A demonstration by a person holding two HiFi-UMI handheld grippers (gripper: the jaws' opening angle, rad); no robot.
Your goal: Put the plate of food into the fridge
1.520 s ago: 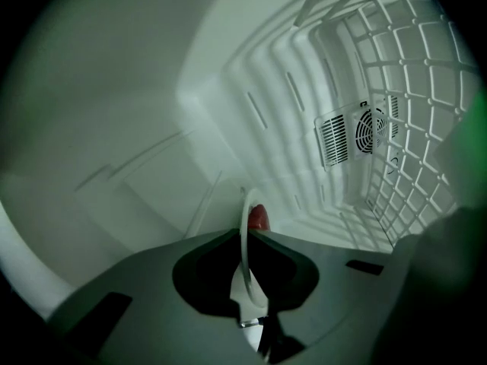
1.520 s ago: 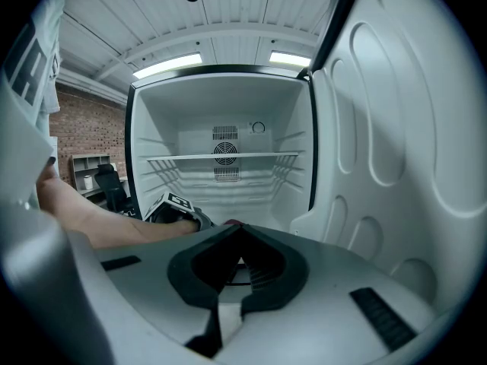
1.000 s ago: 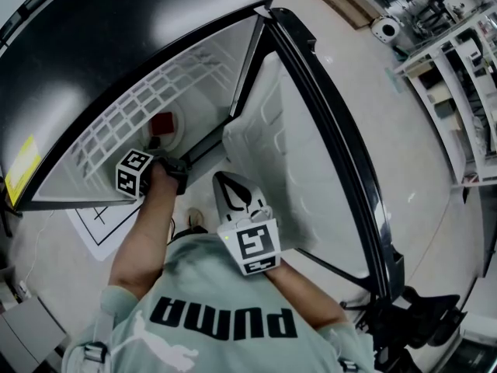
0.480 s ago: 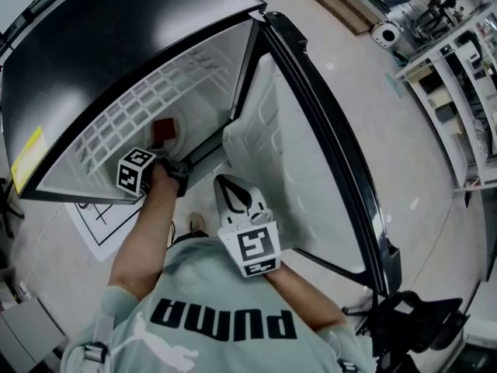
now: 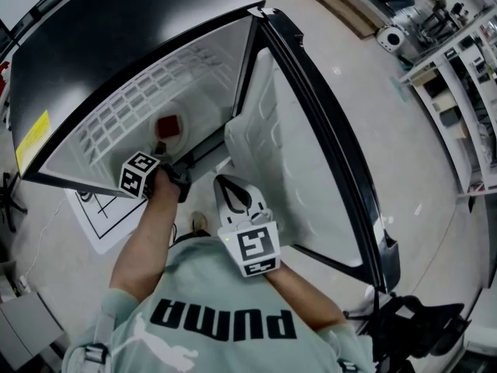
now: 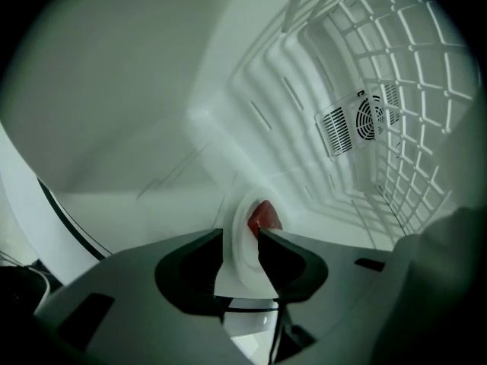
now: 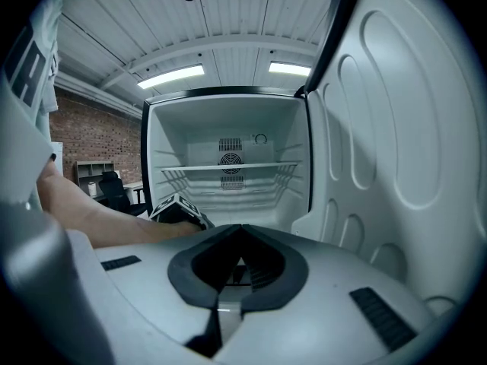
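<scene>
A white plate with a red piece of food lies on the floor of the open fridge. My left gripper reaches in at the fridge's front edge. Seen from the left gripper view, the plate's rim stands between the dark pads of the left gripper, with the food just beyond. These jaws are opening and a thin gap shows beside the rim. My right gripper hangs in front of the fridge, shut and empty, and its tips meet in the right gripper view.
The fridge door stands wide open on the right, its moulded inner panel close beside my right gripper. A white wire shelf spans the fridge above the plate. A fan grille sits in the back wall. Shelving racks stand far right.
The head view has shifted slightly. My left gripper stays at the plate's near edge inside the fridge, and the right gripper holds its place in front.
</scene>
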